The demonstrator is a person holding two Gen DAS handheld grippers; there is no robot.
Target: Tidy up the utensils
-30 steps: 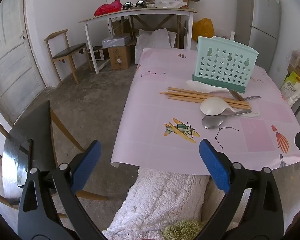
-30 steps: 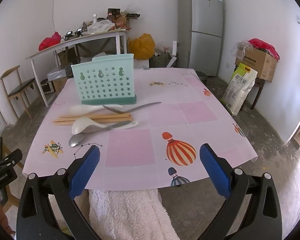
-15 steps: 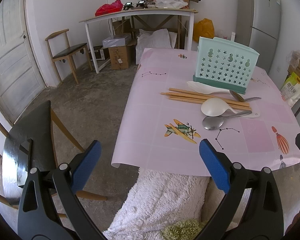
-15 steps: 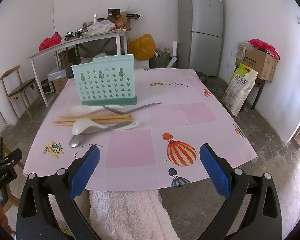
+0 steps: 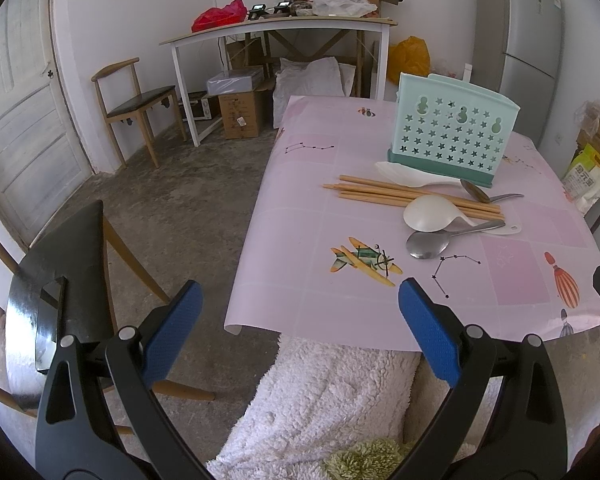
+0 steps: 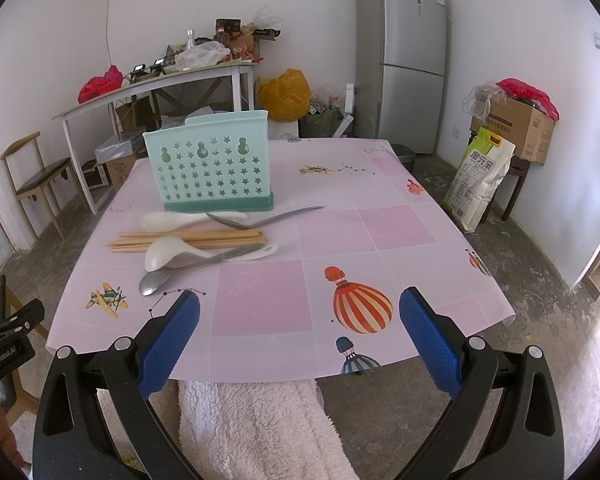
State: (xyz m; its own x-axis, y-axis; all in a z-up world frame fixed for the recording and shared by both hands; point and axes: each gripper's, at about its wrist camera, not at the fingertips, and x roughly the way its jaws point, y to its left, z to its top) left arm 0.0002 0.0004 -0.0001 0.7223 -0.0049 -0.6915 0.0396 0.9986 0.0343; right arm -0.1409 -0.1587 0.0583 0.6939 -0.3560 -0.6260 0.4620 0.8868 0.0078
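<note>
The left gripper (image 5: 298, 320) hangs off the table's near left corner with its blue pads spread wide and nothing between them. The right gripper (image 6: 300, 328) hovers just short of the near edge, likewise gaping and empty.

Nothing looks sorted yet. The mint-green utensil holder (image 6: 210, 168) stands upright toward the far left part of the table (image 6: 400, 236), and no handles show above its rim in either view. All the utensils lie loose in a heap just in front of it: a white spoon (image 6: 188, 219) touching the holder's base, a metal spoon (image 6: 268, 218) beside it, a bundle of wooden chopsticks (image 6: 188, 239) across the middle, a white rice paddle (image 6: 192, 254) resting over them, and a second metal spoon (image 6: 180, 274) nearest the near edge, its handle running under the paddle.

By my reading, the task is at its very start: every piece remains to be lifted and stood in the holder.
</note>
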